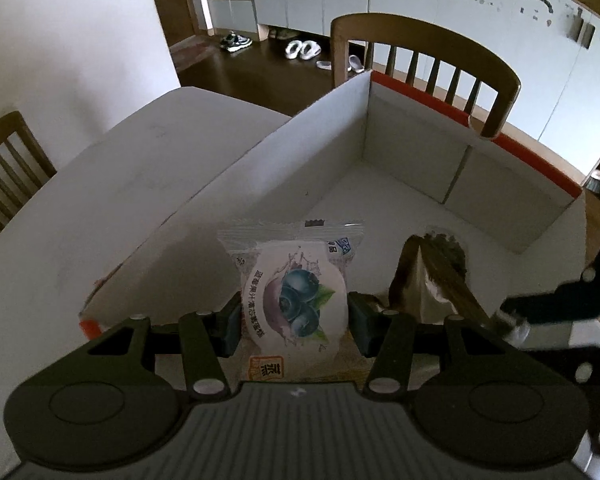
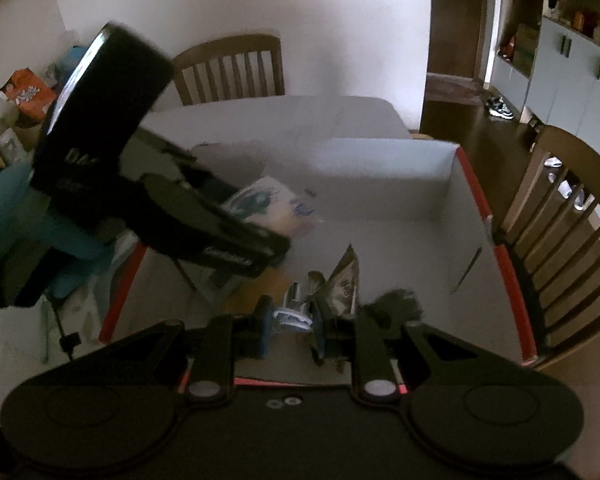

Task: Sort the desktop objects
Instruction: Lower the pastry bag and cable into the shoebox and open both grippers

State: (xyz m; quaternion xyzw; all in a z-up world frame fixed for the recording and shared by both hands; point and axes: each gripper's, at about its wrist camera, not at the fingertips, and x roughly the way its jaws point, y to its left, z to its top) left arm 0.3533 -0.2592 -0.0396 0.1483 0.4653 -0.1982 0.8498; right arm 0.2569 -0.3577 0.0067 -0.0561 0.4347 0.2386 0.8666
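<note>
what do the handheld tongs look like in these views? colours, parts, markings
Both tongs are matte black: the left tongs and right tongs each have two linkage arms on silver pivot pins, round raised discs on either side of the body, and teal-blue finger pads. From the right wrist view, the left unit's side carries white lettering too blurred to read. No sleeve or hand is clearly shown.

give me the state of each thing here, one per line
left gripper: shut on the blueberry snack packet, held over the box
blueberry snack packet: sealed, gripped by its sides
right gripper: shut on the brown packet
brown packet: crumpled, clamped at its lower end
cardboard box: open at the top, standing on the table
</note>
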